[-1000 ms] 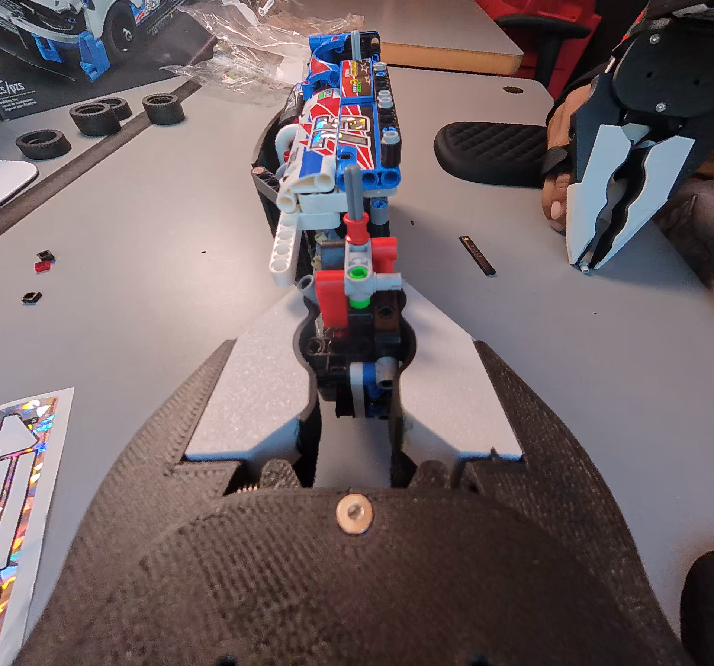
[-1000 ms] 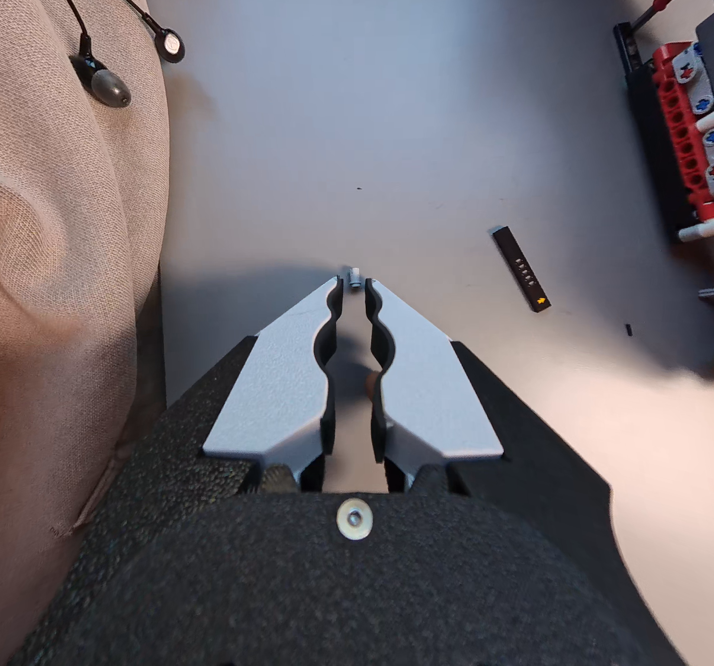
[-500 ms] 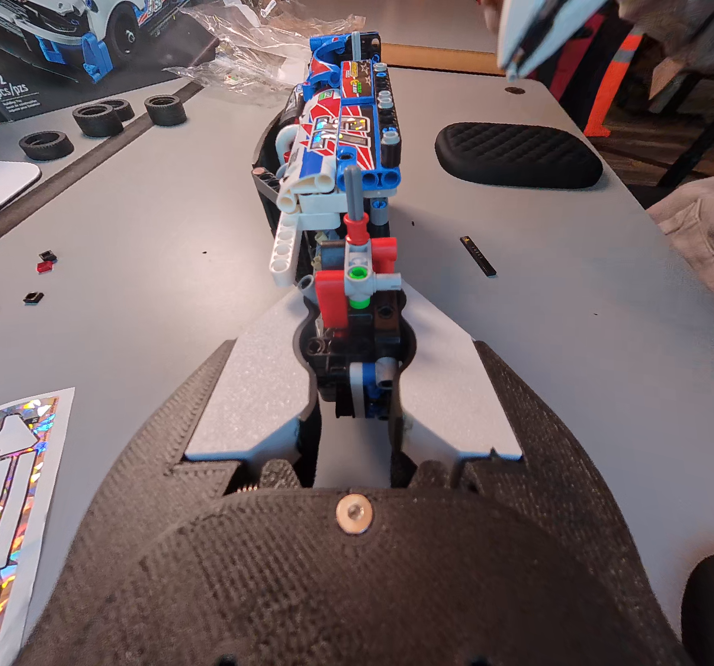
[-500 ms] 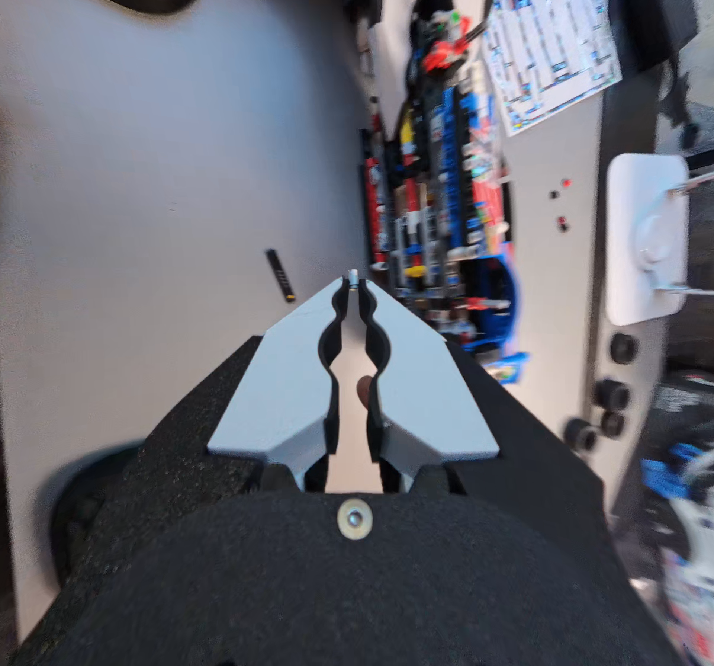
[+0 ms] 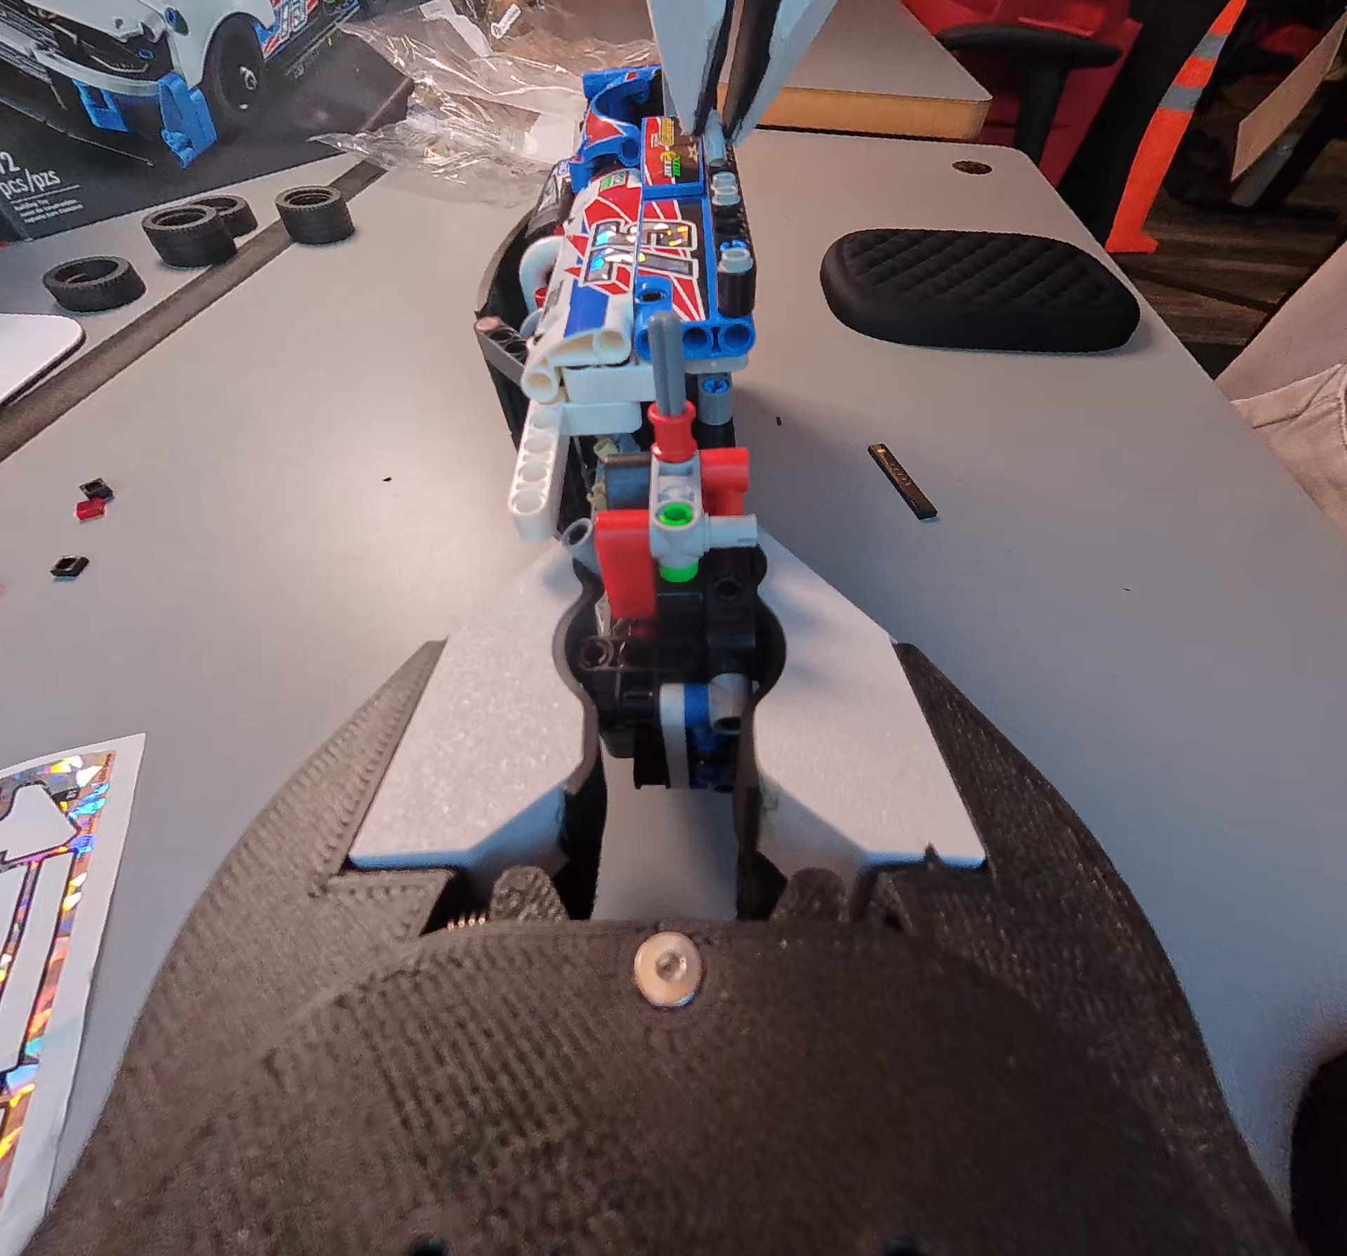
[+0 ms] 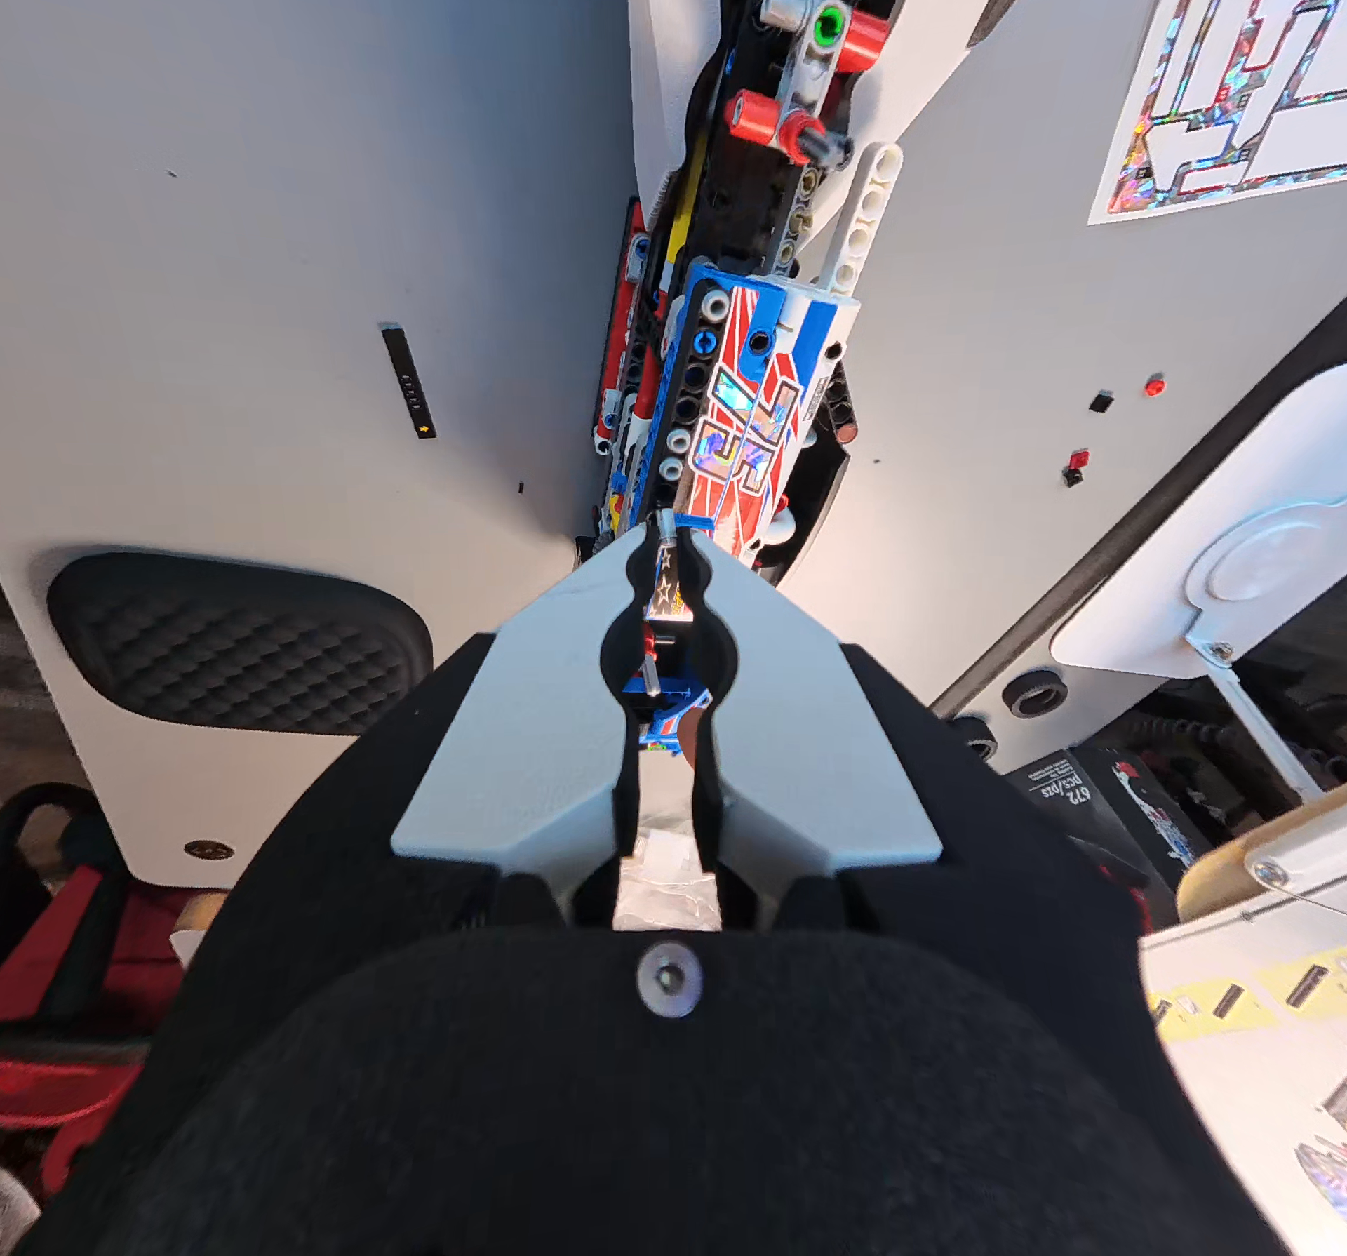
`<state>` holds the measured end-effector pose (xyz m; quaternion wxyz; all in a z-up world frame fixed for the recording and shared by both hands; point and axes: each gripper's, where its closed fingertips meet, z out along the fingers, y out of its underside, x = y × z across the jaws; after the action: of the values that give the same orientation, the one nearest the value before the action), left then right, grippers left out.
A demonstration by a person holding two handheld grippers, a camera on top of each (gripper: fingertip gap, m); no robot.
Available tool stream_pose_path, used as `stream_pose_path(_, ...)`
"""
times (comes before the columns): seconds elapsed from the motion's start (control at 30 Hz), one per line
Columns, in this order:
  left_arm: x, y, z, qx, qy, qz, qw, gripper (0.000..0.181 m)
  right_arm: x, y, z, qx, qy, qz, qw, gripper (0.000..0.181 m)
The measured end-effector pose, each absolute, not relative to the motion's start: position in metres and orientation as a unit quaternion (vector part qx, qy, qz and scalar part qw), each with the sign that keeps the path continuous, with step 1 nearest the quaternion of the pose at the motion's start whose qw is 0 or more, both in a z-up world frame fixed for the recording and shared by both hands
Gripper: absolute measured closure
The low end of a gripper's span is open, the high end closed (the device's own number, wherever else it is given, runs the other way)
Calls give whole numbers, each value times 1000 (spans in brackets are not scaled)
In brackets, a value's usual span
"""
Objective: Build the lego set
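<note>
Nearest you, your left gripper [image 5: 674, 645] is clamped on the near end of the lego car [image 5: 641, 317], which lies on its side on the grey table [image 5: 291, 455], long axis running away from you. At its far end, your right gripper [image 6: 667, 528] pinches a small grey pin [image 6: 665, 520] at its tips. You seem to be fitting it: next, line it up with a hole in the black beam [image 5: 732, 229] and press straight in.

The partly built blue, white and red lego car body [image 5: 656, 288] runs up the frame centre of the left wrist view on the grey table [image 5: 291, 455]. Four black rubber tyres [image 5: 189, 233] sit at upper left, before the printed cardboard box [image 5: 168, 33]; crumpled clear plastic bags [image 5: 474, 91] lie behind the car. A black quilted oval pad [image 5: 977, 288] lies upper right, a thin black strip [image 5: 902, 481] right of the car, and a holographic sticker sheet [image 5: 44, 893] at the lower left edge.
</note>
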<state>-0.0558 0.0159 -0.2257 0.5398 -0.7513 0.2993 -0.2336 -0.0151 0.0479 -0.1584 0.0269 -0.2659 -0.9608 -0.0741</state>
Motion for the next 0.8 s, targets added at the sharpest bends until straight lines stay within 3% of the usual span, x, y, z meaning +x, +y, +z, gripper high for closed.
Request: stream_pose_path(0.8, -55, 16, -226, -753, 302, -227, 538, 148, -19, 41, -158, -267, -956, -117, -20, 179)
